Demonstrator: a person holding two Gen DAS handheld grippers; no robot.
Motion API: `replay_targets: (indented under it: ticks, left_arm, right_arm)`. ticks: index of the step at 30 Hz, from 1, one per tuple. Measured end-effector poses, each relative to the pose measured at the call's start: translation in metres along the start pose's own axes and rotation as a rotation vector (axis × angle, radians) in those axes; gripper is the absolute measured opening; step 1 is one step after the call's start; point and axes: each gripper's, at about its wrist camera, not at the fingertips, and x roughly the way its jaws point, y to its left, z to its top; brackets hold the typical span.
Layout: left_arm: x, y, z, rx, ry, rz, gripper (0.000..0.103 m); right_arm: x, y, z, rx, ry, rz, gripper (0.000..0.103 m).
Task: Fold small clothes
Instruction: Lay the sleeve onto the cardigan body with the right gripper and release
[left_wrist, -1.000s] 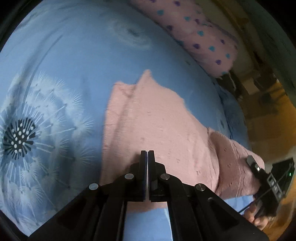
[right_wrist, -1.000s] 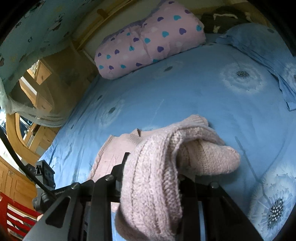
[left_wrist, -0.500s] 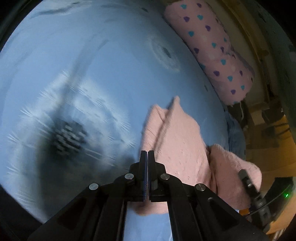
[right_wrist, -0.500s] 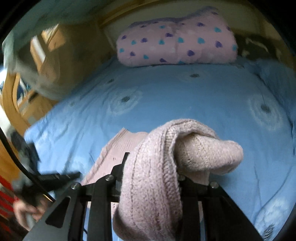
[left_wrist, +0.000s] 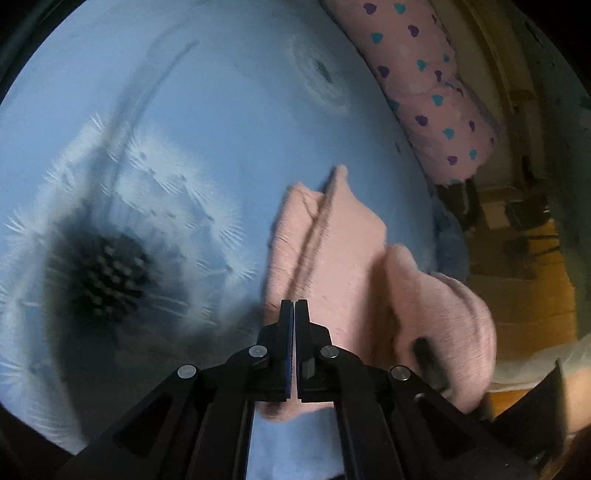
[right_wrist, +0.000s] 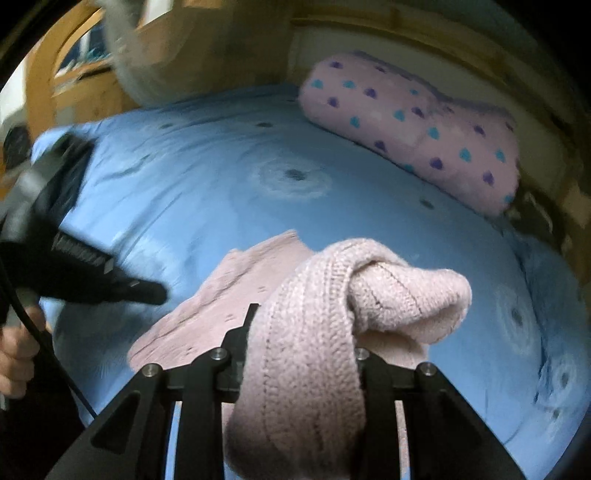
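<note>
Left tongs pressed shut, nothing between them, over the near edge of one pink knitted garment. Right tongs clamped on a bunched fold of that same garment, lifted off one blue dandelion-print bedsheet where the rest lies flat. One heart-dotted pink pillow well apart at the bed's head.

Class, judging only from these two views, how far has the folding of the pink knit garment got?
Done: the pink knit garment lies partly flattened on the blue bedsheet. In hand: the right claw holds a bunched end of it raised. The left claw is shut and empty. Left: laying that end over and smoothing it.
</note>
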Motion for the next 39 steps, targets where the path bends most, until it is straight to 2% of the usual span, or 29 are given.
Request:
replay_targets:
  ticks: [3,5,9,14,17,18,20,21,22,23,24,25,27,28,31,33,36,37,39]
  left_arm:
    - [-0.011,0.008,0.003,-0.052,-0.021,-0.061,0.000]
    - [-0.023,0.013,0.004,-0.071,-0.067,-0.077,0.000]
    - [-0.035,0.024,0.005,-0.131,-0.097,-0.123,0.000]
    - [-0.034,0.037,0.011,-0.196,-0.113,-0.112,0.000]
    - [-0.029,0.042,0.015,-0.217,-0.093,-0.107,0.000]
    - [-0.029,0.043,0.015,-0.219,-0.089,-0.110,0.000]
    - [-0.034,0.042,0.015,-0.221,-0.107,-0.131,0.000]
    - [-0.040,0.039,0.013,-0.212,-0.135,-0.159,0.000]
    - [-0.049,0.035,0.012,-0.197,-0.175,-0.203,0.000]
    - [-0.063,0.027,0.009,-0.148,-0.238,-0.262,0.000]
    - [-0.074,0.018,0.007,-0.091,-0.284,-0.286,0.000]
    - [-0.085,0.008,0.004,-0.024,-0.331,-0.292,0.000]
    - [-0.100,-0.011,-0.005,0.089,-0.412,-0.278,0.000]
    - [-0.101,-0.018,-0.008,0.127,-0.418,-0.250,0.003]
    - [-0.083,-0.033,-0.012,0.197,-0.343,-0.124,0.003]
    - [-0.069,-0.039,-0.017,0.221,-0.281,-0.061,0.003]
    - [-0.060,-0.043,-0.035,0.265,-0.238,-0.036,0.003]
    - [-0.054,-0.047,-0.044,0.291,-0.216,-0.032,0.003]
    - [-0.042,-0.053,-0.056,0.330,-0.180,0.000,0.003]
  right_arm:
    - [0.004,0.034,-0.003,-0.122,-0.023,-0.034,0.030]
    - [0.008,0.048,-0.003,-0.138,-0.030,-0.040,0.030]
    - [0.024,0.074,-0.006,-0.170,-0.022,-0.025,0.030]
    - [0.038,0.107,-0.023,-0.313,0.006,-0.091,0.030]
    - [0.039,0.116,-0.030,-0.344,0.012,-0.105,0.037]
    - [0.036,0.115,-0.031,-0.342,0.007,-0.104,0.041]
    - [0.029,0.111,-0.031,-0.322,0.012,-0.033,0.047]
    - [0.023,0.107,-0.030,-0.307,0.021,0.032,0.055]
    - [0.015,0.103,-0.029,-0.287,0.023,0.120,0.076]
    - [0.005,0.100,-0.028,-0.267,0.015,0.223,0.086]
    - [-0.010,0.097,-0.029,-0.251,-0.014,0.316,0.094]
    - [-0.024,0.094,-0.032,-0.251,-0.052,0.359,0.094]
    - [-0.044,0.091,-0.040,-0.266,-0.088,0.373,0.094]
    - [-0.048,0.087,-0.043,-0.263,-0.094,0.373,0.094]
    - [-0.061,0.060,-0.049,-0.191,-0.124,0.374,0.094]
    - [-0.059,0.034,-0.043,-0.123,-0.144,0.332,0.094]
    - [-0.045,-0.022,-0.024,0.095,-0.147,0.267,0.094]
    - [-0.035,-0.041,-0.013,0.178,-0.142,0.294,0.094]
    - [-0.005,-0.057,0.011,0.209,-0.089,0.405,0.094]
